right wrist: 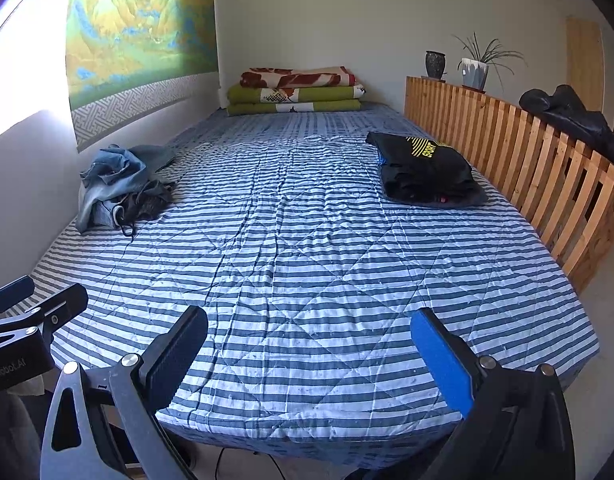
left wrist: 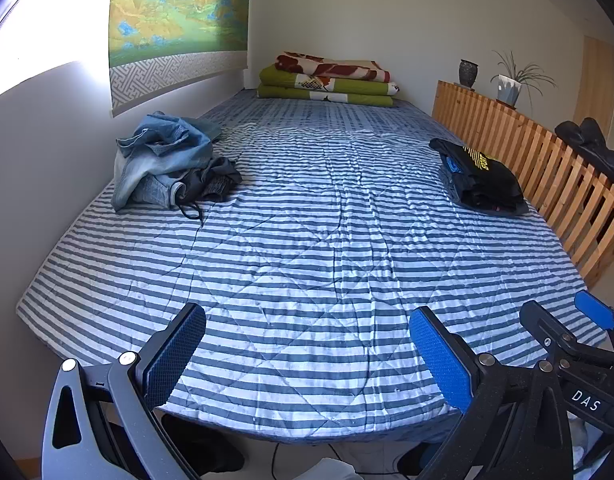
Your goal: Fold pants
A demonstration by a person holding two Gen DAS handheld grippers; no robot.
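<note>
A crumpled heap of pants, light blue jeans [left wrist: 163, 156] on top of a dark grey pair [left wrist: 217, 184], lies at the left edge of the striped bed [left wrist: 307, 240], against the wall. The right wrist view shows the same jeans [right wrist: 111, 184]. A folded stack of black garments [left wrist: 483, 180] with yellow print sits at the right side by the wooden rail, also visible as the black stack [right wrist: 427, 172]. My left gripper [left wrist: 307, 354] hangs open over the bed's near edge, nothing between its fingers. My right gripper [right wrist: 309, 356] is open and empty too, just to the right of the left one.
Folded green and red blankets [left wrist: 327, 80] lie at the bed's far end. A slatted wooden rail [left wrist: 547, 168] runs along the right side, with a vase, a potted plant and a dark garment on it. A landscape scroll [left wrist: 179, 20] hangs on the left wall.
</note>
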